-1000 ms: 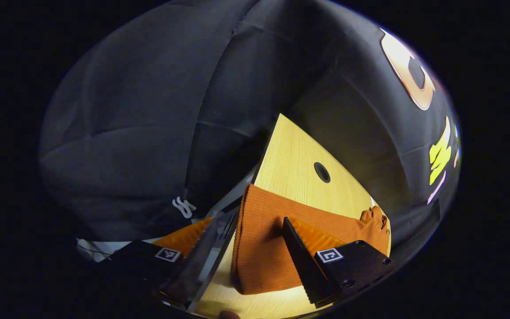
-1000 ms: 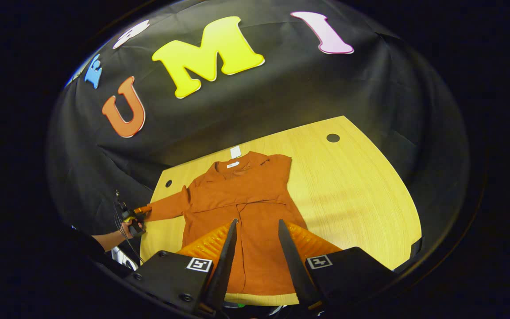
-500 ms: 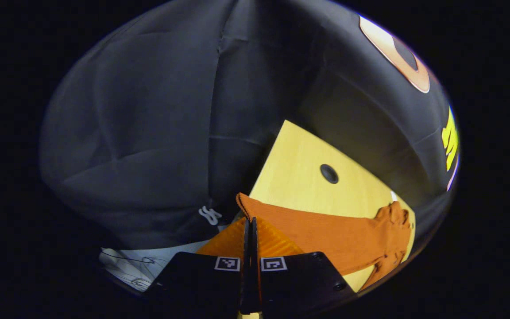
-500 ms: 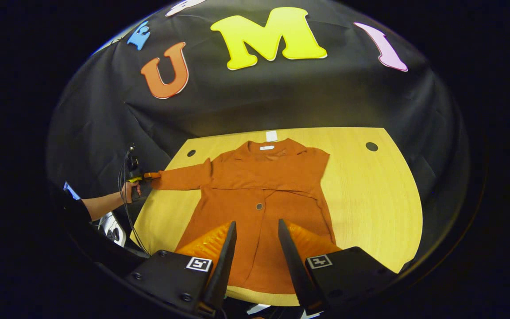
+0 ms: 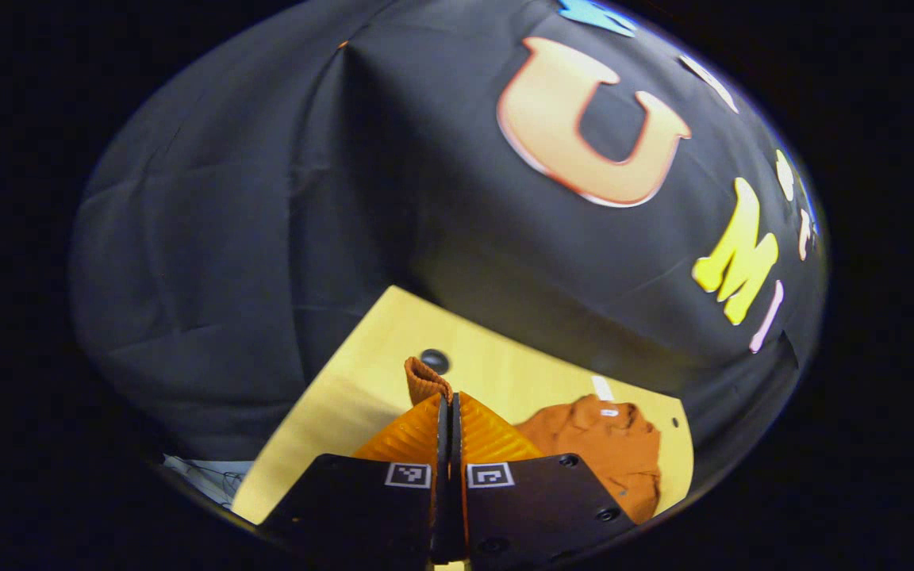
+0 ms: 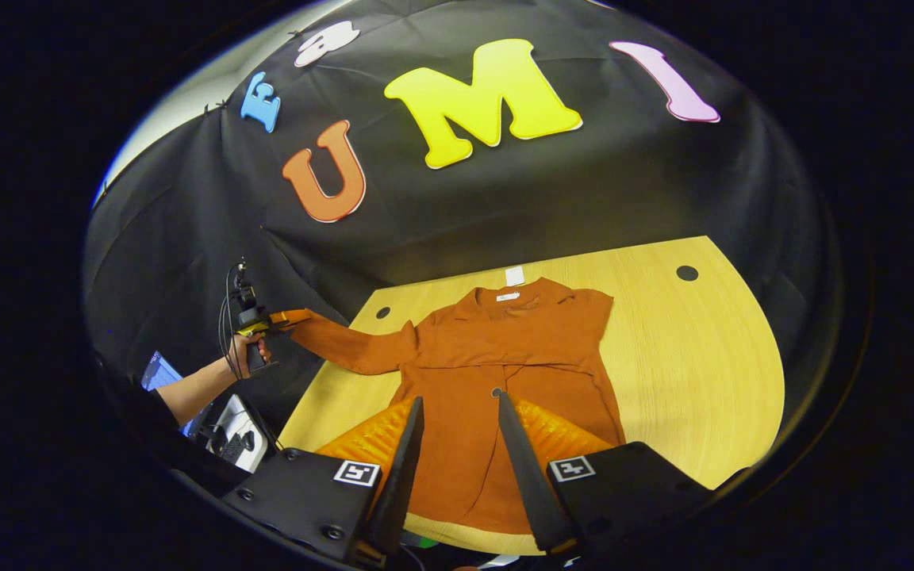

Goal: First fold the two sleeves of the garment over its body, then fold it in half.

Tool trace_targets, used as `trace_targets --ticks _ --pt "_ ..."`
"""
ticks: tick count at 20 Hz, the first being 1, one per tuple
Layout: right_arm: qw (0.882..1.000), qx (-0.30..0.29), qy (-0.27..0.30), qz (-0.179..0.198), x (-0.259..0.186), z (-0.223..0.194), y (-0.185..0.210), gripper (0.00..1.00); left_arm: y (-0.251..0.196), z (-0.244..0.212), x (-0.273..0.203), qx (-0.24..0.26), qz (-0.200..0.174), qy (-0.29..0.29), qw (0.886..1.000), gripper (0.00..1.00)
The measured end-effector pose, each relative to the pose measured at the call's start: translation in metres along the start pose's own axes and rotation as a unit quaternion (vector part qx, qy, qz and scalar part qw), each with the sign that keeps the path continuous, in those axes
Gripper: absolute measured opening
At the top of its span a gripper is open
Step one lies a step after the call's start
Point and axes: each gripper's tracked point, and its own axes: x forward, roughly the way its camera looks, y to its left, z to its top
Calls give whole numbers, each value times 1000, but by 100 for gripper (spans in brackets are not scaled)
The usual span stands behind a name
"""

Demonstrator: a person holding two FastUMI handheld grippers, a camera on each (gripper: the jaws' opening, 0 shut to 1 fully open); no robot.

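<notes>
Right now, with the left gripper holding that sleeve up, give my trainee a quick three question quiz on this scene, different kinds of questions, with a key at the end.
1. True or false: the right gripper is shut on the hem of the garment.
2. Multiple choice: the left gripper is clamped on which part? A) the collar B) the sleeve cuff C) the hem
3. Fill in: the garment's body lies flat on the ___ table.

Key:
1. False. Its jaws stand apart above the garment.
2. B. The cuff pokes out past the closed fingertips, and the sleeve is lifted off the table.
3. Wooden.
</notes>
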Motion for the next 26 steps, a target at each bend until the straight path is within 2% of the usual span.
trace_targets --ticks 1,3,4,6,8,11,14,17,20,24,26 --pt "1000 9 -6 6 -7 -1 -3 58 -35 4 -6 11 -16 -5 1000 3" --pt "999 19 -23 16 -25 1 -14 71 -106 8 -17 39 -50 -12 998 2" --pt "999 19 -31 16 -35 1 -22 64 -142 8 -19 53 -70 -15 996 3" --pt "999 17 -49 8 -60 4 -43 81 -216 5 -16 85 -104 -22 991 3" --pt "997 14 -72 -8 -88 10 -70 87 -282 -8 -9 94 -138 -15 986 2" --pt "994 12 -101 -50 -133 12 -117 87 -365 -47 7 118 -175 8 977 3" --pt "989 37 -114 -89 -176 -1 -161 87 -420 -100 30 137 -197 44 970 2" --pt "981 65 -123 -134 -207 -16 -203 87 -455 -155 67 156 -209 88 961 2" --pt "974 80 -130 -169 -237 -38 -234 87 -457 -215 108 137 -198 132 962 3" --pt "960 91 -133 -230 -279 -62 -257 87 -423 -291 159 113 -133 191 966 3" --pt "952 103 -127 -259 -294 -77 -264 87 -408 -313 171 119 -107 197 967 3"
